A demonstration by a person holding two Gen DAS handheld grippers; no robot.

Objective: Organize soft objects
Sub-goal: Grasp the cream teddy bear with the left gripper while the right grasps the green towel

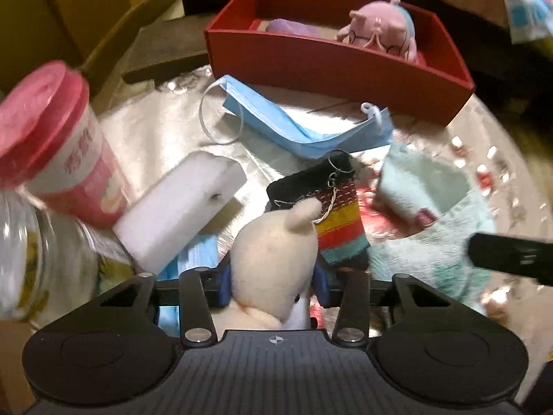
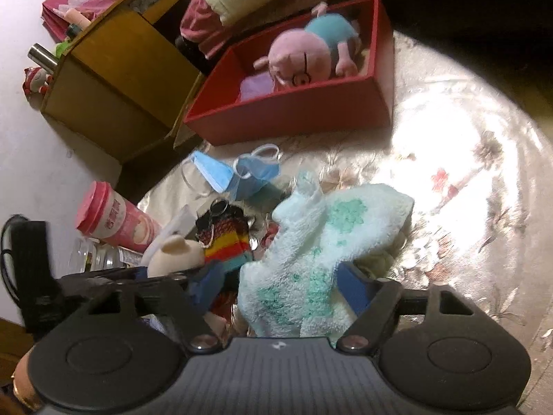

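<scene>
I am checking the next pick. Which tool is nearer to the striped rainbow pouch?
Left. The left tool closes around the cream plush toy, which lies right against the striped rainbow pouch. The right tool is around the mint towel, on the pouch's far side.

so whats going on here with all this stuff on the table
A person is sorting soft things with a gripper in each hand. The left gripper has its fingers around a cream plush toy, and the right gripper has its fingers around a fluffy mint-green towel. A pink plush pig already lies in the red cardboard box. Blue face masks and a white foam block lie outside it on the table.
</scene>
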